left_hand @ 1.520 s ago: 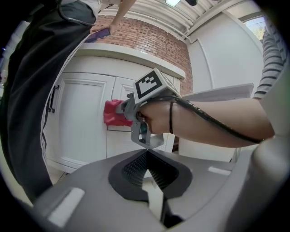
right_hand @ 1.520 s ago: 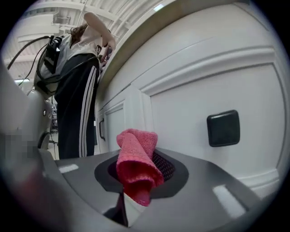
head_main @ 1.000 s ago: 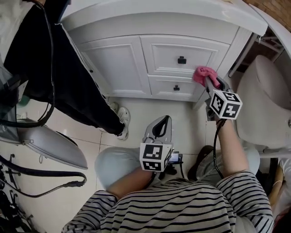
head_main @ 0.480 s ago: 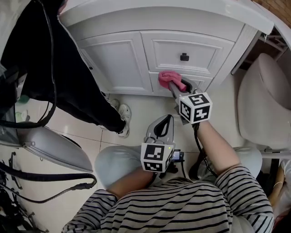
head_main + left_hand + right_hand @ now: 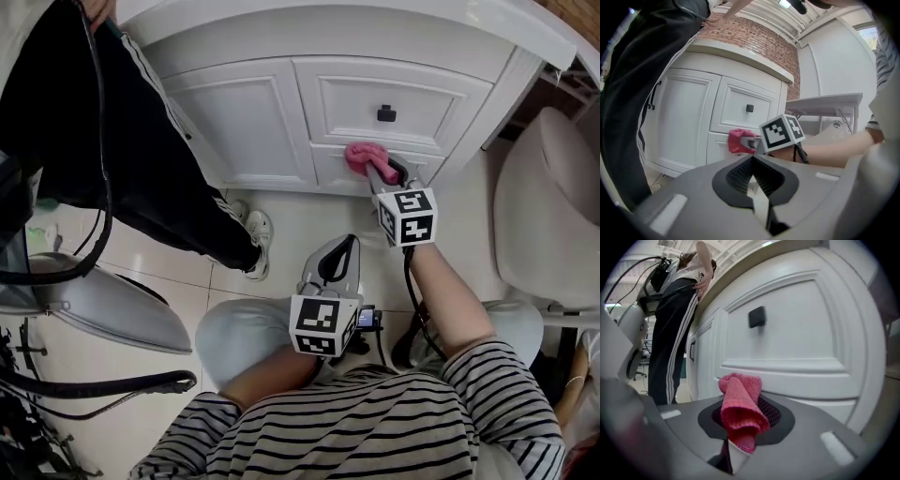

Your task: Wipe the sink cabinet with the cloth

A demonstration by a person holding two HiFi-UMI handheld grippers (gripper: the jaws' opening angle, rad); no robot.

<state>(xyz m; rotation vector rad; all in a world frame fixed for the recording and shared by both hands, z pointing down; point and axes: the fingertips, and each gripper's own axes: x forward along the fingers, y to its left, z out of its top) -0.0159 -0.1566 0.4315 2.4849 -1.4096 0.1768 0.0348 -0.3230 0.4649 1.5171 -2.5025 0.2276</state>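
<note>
The white sink cabinet (image 5: 253, 122) fills the top of the head view, with a door on the left and two drawers on the right. My right gripper (image 5: 377, 172) is shut on a pink cloth (image 5: 361, 157) and presses it against the lower drawer front, below the upper drawer's black knob (image 5: 386, 114). In the right gripper view the cloth (image 5: 739, 404) bulges out of the shut jaws just in front of the cabinet (image 5: 797, 333). My left gripper (image 5: 330, 264) hangs back over my knee, shut and holding nothing. From the left gripper view the cloth (image 5: 739, 140) shows against the cabinet (image 5: 689, 117).
A person in black trousers (image 5: 122, 141) stands close to the cabinet's left side, a white shoe (image 5: 255, 239) on the tiled floor. A toilet (image 5: 544, 216) stands at the right. A grey machine (image 5: 103, 309) and black cables (image 5: 94, 384) lie at the left.
My right gripper has carried the cloth leftward from the cabinet's right edge onto the lower drawer front. The left gripper has stayed where it was.
</note>
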